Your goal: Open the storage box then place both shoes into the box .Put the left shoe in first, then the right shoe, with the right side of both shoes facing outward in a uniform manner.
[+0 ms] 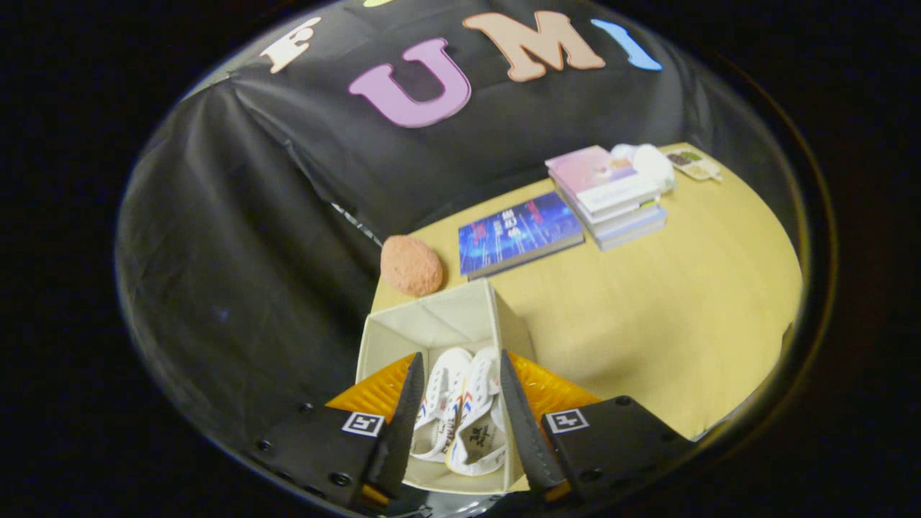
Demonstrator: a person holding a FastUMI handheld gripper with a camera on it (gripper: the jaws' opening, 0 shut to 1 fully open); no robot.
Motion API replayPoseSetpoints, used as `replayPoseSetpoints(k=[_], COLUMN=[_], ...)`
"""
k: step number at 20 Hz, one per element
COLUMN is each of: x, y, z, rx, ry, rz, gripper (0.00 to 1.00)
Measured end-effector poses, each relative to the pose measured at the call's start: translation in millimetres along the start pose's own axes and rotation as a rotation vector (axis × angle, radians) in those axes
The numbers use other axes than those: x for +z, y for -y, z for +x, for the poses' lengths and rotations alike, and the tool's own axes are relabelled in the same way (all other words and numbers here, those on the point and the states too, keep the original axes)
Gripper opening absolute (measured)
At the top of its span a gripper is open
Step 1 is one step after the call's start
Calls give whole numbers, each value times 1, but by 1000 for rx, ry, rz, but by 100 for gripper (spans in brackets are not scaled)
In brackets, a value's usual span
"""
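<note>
Gripper (457,374) hangs above the open storage box (432,327) at the table's (647,324) near left corner, fingers spread wide and holding nothing. Both white shoes (460,414) lie side by side inside. Light and soft-sided, each looks best pinched at the stiffer heel collar or sole edge.

No legible text; blue book (519,234) cover print blurred.
</note>
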State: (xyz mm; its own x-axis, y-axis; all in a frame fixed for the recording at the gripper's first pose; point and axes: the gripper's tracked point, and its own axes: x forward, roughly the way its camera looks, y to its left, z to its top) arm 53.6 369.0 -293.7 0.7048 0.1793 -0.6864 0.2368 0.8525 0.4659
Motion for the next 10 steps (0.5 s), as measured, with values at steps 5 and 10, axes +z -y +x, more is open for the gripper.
replayPoseSetpoints(k=[5, 10], x=[77, 146], y=[19, 29], z=[-37, -83], rx=[-13, -37], ry=[230, 433], rz=[-81, -166], gripper=[67, 66])
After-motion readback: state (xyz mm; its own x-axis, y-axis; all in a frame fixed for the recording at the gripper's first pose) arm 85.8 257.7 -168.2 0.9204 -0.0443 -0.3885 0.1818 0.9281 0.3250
